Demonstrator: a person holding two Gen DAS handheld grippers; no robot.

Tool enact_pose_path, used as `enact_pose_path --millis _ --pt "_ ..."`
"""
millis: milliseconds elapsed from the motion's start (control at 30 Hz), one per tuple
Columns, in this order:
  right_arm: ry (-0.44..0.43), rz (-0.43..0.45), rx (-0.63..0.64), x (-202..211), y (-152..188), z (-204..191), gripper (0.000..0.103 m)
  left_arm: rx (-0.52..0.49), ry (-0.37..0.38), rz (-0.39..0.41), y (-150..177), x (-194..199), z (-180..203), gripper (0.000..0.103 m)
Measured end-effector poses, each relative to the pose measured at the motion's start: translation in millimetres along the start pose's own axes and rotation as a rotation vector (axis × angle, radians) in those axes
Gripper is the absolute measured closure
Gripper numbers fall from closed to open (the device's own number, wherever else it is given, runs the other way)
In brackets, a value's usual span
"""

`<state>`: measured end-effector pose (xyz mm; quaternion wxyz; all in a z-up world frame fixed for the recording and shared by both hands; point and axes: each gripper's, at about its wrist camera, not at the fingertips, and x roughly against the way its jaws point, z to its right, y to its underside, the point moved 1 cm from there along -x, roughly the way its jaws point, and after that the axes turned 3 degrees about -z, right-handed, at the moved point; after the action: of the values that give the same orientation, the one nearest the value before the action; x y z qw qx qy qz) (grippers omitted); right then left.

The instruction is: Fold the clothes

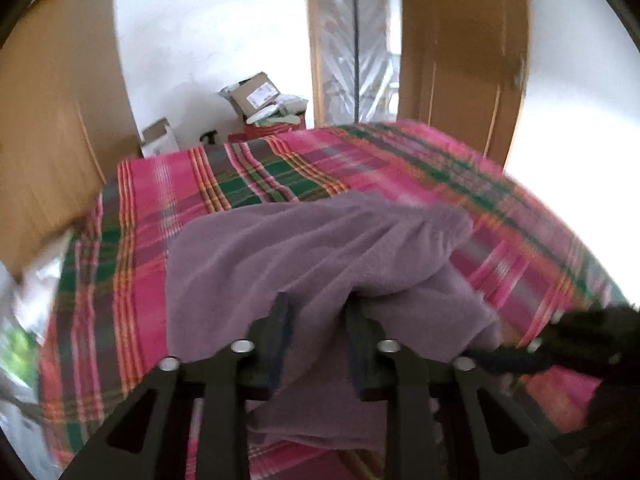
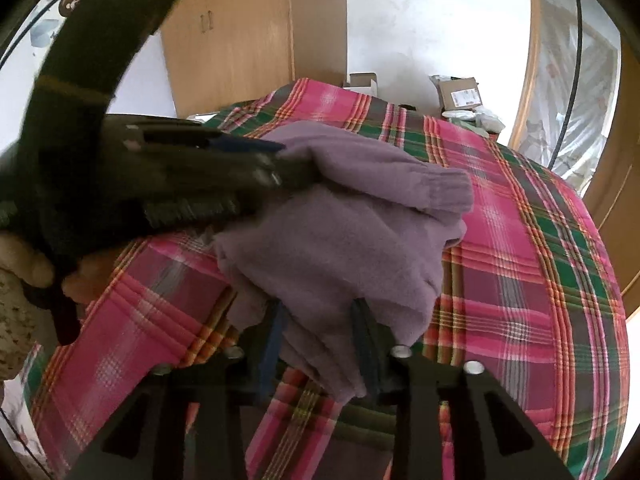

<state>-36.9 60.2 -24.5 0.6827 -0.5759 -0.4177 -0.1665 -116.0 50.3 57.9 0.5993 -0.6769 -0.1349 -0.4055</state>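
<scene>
A purple fleece garment (image 1: 312, 240) lies bunched and partly lifted on a bed covered with a pink and green plaid spread (image 1: 280, 168). My left gripper (image 1: 318, 312) is shut on a thick fold of it at the near edge. In the right wrist view my right gripper (image 2: 320, 320) is shut on the lower folds of the garment (image 2: 340, 240), which hang between its fingers above the plaid spread (image 2: 520, 260). The left gripper (image 2: 280, 160) reaches in from the left and bites the garment's upper edge. A ribbed cuff (image 2: 448, 192) points right. The right gripper (image 1: 560, 340) shows as a dark blur.
A wooden wardrobe (image 2: 240, 40) stands past the bed's far left side. Cardboard boxes (image 1: 256, 94) and packets are piled on the floor by the white wall. A wooden door (image 1: 460, 40) and plastic sheeting (image 1: 352, 40) are behind. A person's hand (image 2: 24, 264) holds the left gripper's handle.
</scene>
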Motion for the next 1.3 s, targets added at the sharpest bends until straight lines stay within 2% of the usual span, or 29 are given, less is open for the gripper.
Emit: enact_pose_path --millis 100,200,367,467,600,667,733,867,933,1100,1300 --pt "-0.015 0.01 -0.033 0.6 -2.5 7.6 0.096 0.076 0.025 0.004 -6.0 -0.7 -15.3 0.091" --pt "-0.022 0.025 -0.06 2.6 -4.8 14.4 0.101 0.111 0.026 0.009 -10.6 -1.7 -23.8 0.093" --pt "-0.001 0.069 -0.072 15.9 -6.3 20.6 0.101 0.155 0.045 0.011 -14.4 -4.5 -31.2 0.093" --pt "-0.003 0.077 -0.098 18.7 -9.4 28.9 0.101 0.124 0.053 -0.002 -15.8 -9.4 -27.8 0.09" --pt "-0.005 0.07 -0.103 17.4 -6.8 31.0 0.101 0.037 -0.012 -0.017 -18.3 -15.2 -17.0 0.083" --pt "-0.012 0.065 -0.102 15.4 -7.7 30.4 0.101 0.037 -0.014 -0.028 -20.9 -18.9 -17.9 0.08" --pt "-0.008 0.063 -0.106 13.9 -7.4 29.1 0.101 0.06 0.011 -0.032 -21.9 -19.6 -22.5 0.08" --pt "-0.004 0.077 -0.114 16.8 -8.1 31.3 0.101 0.154 0.099 -0.018 -23.6 -14.7 -36.4 0.094" --pt "0.014 0.095 -0.122 21.1 -9.9 32.4 0.101 0.208 0.125 -0.01 -25.1 -12.5 -44.2 0.095" --pt "0.051 0.157 -0.151 40.7 -13.7 43.4 0.101 0.321 0.107 0.035 -27.3 -1.3 -62.3 0.096" --pt "0.109 0.218 -0.163 57.5 -27.3 60.8 0.101 0.399 0.057 0.075 -26.6 8.1 -82.5 0.096"
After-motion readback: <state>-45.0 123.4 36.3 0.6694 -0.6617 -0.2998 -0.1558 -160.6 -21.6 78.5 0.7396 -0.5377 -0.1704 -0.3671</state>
